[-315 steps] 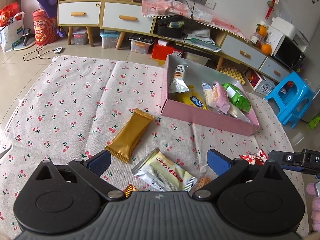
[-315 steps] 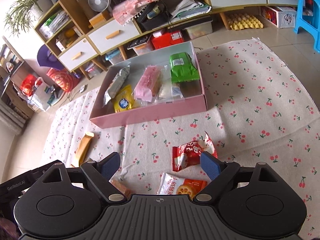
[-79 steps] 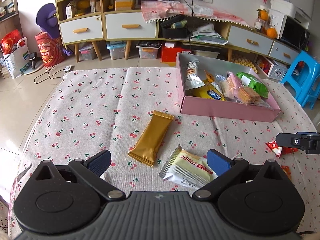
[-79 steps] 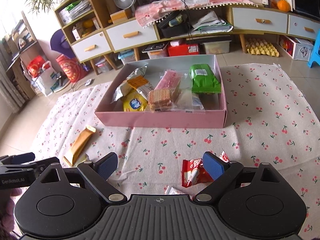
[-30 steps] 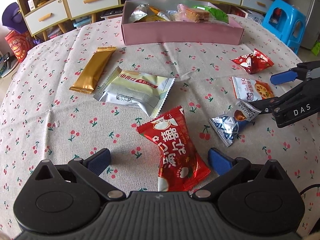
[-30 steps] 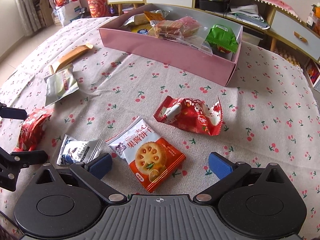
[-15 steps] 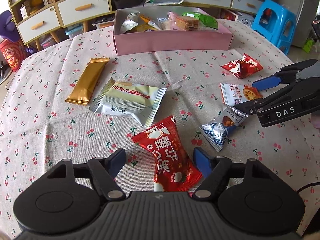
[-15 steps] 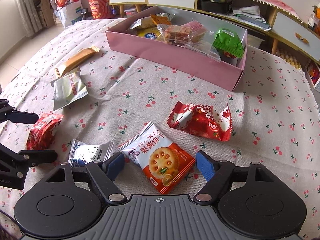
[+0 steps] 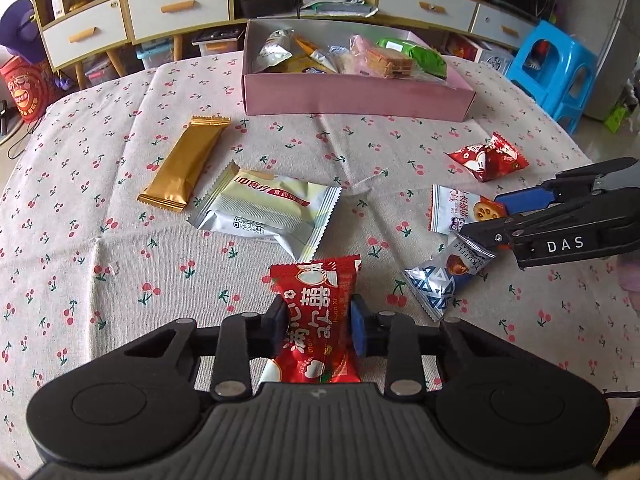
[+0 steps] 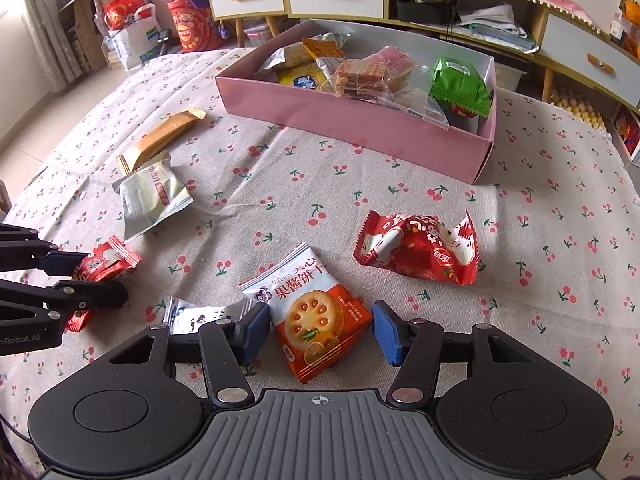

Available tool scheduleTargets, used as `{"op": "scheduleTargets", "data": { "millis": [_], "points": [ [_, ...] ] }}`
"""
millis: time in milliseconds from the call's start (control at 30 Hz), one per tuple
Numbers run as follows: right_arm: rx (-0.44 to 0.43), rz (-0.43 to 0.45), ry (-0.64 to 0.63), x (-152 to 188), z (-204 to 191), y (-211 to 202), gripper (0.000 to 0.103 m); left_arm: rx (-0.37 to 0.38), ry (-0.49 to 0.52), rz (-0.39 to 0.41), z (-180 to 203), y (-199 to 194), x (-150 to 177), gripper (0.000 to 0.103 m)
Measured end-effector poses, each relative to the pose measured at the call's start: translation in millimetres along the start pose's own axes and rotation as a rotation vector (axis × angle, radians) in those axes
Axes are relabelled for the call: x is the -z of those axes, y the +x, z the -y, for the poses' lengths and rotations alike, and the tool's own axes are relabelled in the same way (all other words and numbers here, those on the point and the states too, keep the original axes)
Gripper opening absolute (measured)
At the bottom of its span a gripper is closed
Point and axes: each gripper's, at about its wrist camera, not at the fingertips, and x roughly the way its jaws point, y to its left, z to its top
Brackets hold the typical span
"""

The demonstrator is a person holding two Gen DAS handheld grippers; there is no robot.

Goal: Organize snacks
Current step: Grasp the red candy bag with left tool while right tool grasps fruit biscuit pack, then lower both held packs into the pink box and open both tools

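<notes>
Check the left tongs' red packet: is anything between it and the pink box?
The left tongs grip the red printed snack packet. The silver-and-yellow foil snack pack lies on the cloth between it and the pink cardboard box, flat, so a lifted carry should probably clear it.

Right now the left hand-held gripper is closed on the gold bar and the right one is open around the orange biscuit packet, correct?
Not quite. The left hand-held gripper is closed on the red candy packet, as the left wrist view shows; the gold bar lies untouched. The right hand-held gripper is open around the orange biscuit packet.
</notes>
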Motion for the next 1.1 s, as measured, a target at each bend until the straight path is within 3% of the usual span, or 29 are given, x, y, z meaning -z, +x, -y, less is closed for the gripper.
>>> {"op": "scheduleTargets", "data": {
  "millis": [267, 467, 1100],
  "points": [
    [-0.094, -0.012, 0.165, -6, 15, -8, 0.056, 0.089, -0.091, -0.002, -12, -7, -8, 0.028],
    [-0.151, -0.011, 0.266, -9, 24, -16, 0.056, 0.112, -0.121, 0.011, -15, -10, -14, 0.027],
    [-0.194, 0.065, 0.398, -51, 24, -32, 0.056, 0.162, -0.199, 0.131, -16, -27, -61, 0.027]
  ]
}}
